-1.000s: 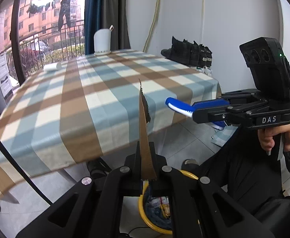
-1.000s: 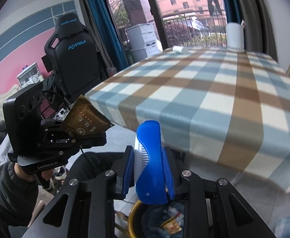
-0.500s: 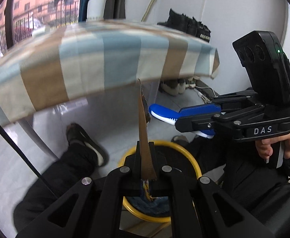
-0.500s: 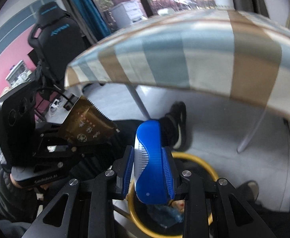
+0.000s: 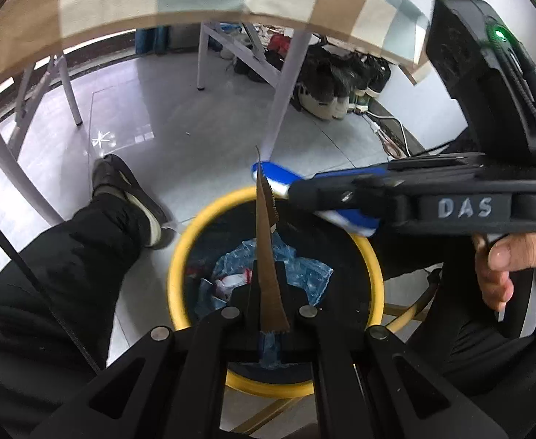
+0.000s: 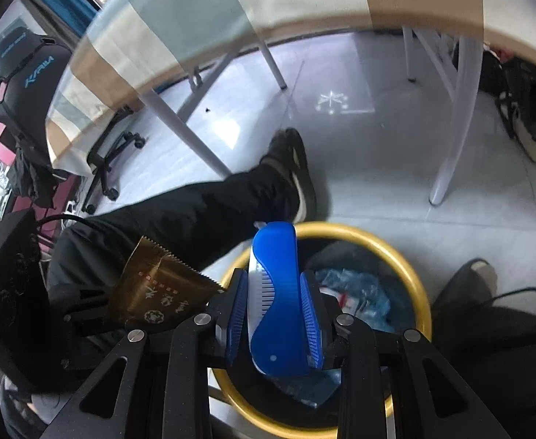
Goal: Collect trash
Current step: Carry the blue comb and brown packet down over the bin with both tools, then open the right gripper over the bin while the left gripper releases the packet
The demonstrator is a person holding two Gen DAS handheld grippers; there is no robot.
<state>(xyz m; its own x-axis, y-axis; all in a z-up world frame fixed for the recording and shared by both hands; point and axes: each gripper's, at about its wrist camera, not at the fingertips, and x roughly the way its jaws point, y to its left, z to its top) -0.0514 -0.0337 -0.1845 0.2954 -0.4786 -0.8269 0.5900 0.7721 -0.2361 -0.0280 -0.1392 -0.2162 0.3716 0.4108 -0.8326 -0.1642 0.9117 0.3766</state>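
As tools block view, bin [image 5: 180,252] contents [image 5: 304,270] partly hidden.

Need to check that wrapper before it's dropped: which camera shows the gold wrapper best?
The right wrist view: the gold wrapper shows its printed face and sawtooth edge, clamped in the left gripper. The left wrist view shows it only edge-on.

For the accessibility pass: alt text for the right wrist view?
The right hand-held gripper clamps a blue comb above a yellow-rimmed trash bin. Beside it, the left hand-held gripper holds a gold wrapper.
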